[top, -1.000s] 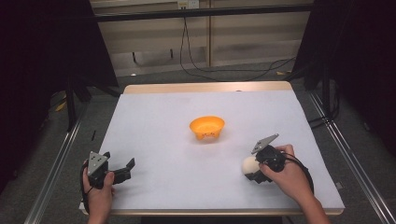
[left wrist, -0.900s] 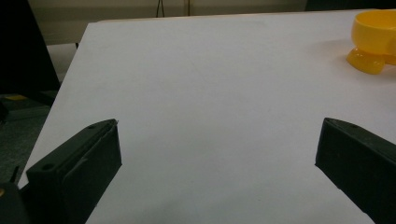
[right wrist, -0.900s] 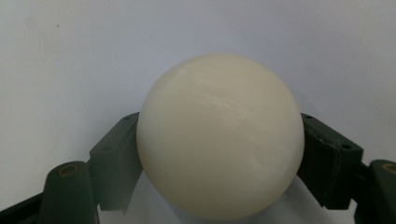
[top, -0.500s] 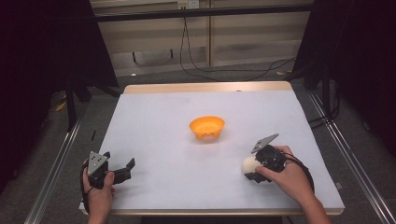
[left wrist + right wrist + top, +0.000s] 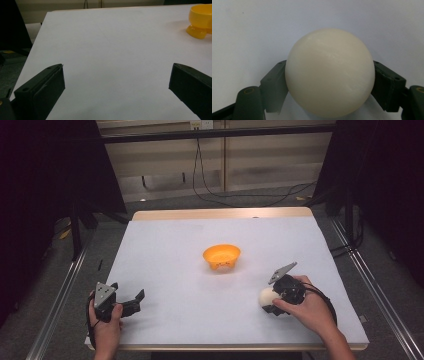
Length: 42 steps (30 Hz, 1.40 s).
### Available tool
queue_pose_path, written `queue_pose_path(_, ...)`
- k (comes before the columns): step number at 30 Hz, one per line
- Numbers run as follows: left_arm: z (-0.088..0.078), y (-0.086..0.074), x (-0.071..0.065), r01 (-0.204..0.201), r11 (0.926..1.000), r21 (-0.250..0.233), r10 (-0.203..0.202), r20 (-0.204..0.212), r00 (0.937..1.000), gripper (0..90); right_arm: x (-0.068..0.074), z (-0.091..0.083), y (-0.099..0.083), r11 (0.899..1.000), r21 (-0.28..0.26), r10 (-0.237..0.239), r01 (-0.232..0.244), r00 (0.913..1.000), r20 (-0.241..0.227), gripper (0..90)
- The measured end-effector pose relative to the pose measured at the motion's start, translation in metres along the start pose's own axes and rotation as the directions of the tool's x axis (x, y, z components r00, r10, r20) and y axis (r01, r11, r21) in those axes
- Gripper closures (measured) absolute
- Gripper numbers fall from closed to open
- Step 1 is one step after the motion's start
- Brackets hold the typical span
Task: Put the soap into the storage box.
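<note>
A cream-white ball [image 5: 329, 72] sits between the two black jaws of my right gripper [image 5: 329, 82], which press on both its sides. In the high view that ball [image 5: 267, 296] and the right gripper [image 5: 270, 299] lie low over the white table at the front right. An orange bowl [image 5: 221, 256] stands near the table's middle. My left gripper [image 5: 137, 299] rests at the front left corner, jaws wide apart with nothing between them. The left gripper view has its jaws [image 5: 115, 87] over bare table, with the orange bowl [image 5: 201, 21] at the upper right.
The white table [image 5: 190, 240] has a wooden far edge and metal rails along both sides. Black cables lie on the floor beyond the table. Dark curtains stand to the left and right.
</note>
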State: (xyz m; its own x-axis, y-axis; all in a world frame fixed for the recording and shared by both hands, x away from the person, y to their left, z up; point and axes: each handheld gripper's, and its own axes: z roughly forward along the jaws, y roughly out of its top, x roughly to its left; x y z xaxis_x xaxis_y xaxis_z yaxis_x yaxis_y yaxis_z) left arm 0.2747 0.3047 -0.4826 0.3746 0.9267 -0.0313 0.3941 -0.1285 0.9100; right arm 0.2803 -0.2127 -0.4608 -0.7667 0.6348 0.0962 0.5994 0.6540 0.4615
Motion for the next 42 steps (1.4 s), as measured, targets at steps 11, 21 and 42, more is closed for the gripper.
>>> queue_pose_path(11,0.000,0.000,0.000,0.004,1.0000,-0.004,-0.004,0.002,1.0000,0.0,0.000,-0.001,0.007,1.000,0.020,-0.015,0.015,0.9995,-0.028,23.5)
queue_pose_path(21,0.000,0.000,0.000,0.005,1.0000,-0.005,-0.005,0.003,1.0000,0.0,-0.003,-0.008,0.015,0.999,0.008,-0.035,0.035,0.9992,-0.020,23.5)
queue_pose_path(42,0.000,0.000,0.000,0.013,0.9999,-0.008,-0.013,0.009,0.9999,0.0,-0.010,-0.013,0.036,0.999,-0.007,-0.047,0.047,0.9983,-0.033,23.5)
